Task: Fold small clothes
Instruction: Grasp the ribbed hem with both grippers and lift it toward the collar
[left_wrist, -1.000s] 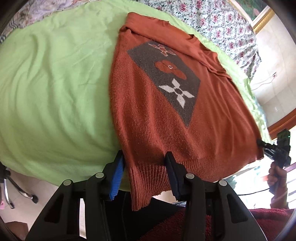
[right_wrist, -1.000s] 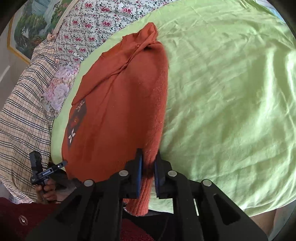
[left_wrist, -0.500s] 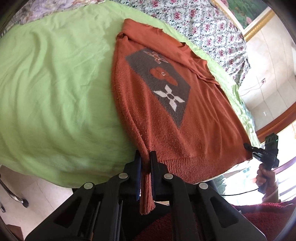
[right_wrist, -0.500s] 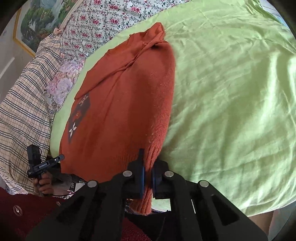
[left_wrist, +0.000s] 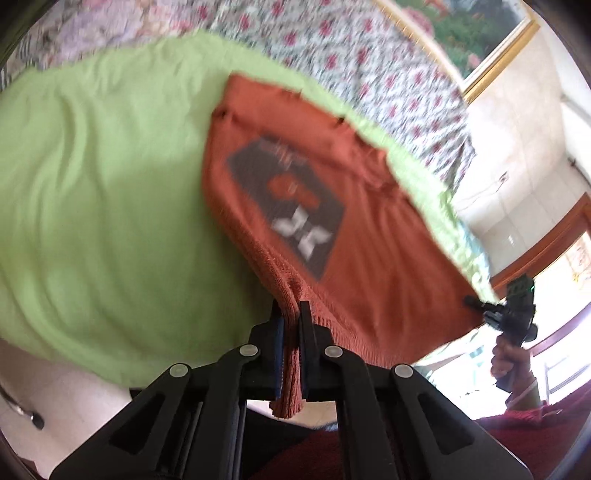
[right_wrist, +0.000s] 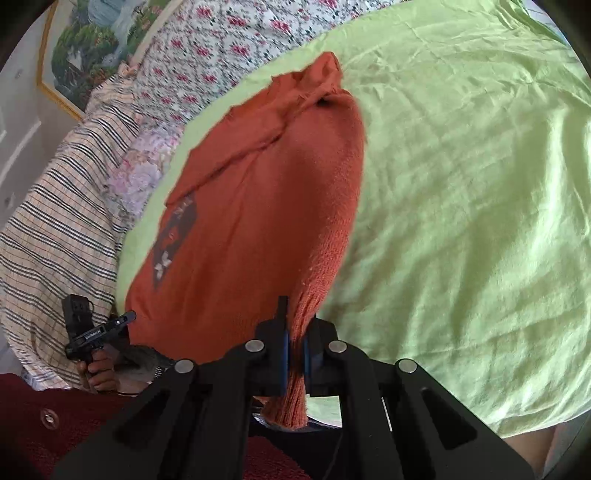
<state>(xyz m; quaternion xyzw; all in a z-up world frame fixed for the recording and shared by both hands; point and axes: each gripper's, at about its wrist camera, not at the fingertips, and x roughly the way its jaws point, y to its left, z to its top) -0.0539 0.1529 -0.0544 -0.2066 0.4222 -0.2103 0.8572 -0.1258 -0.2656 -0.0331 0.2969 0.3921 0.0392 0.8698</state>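
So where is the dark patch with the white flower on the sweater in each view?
Left wrist: dark patch at centre, on the orange sweater.
Right wrist: dark patch at left, seen edge-on.
Shared landmark: green sheet under the sweater.

Bed covered with lime-green sheet (right_wrist: 461, 192), wrinkled. Floral-print bedding (right_wrist: 229, 55) along far edge; striped plaid blanket (right_wrist: 55, 221) beside it. Gold-framed landscape painting (right_wrist: 85, 48) on pale wall (left_wrist: 517, 147). Wood-trimmed window (left_wrist: 565, 266), bright daylight. Light floor (left_wrist: 66, 391).
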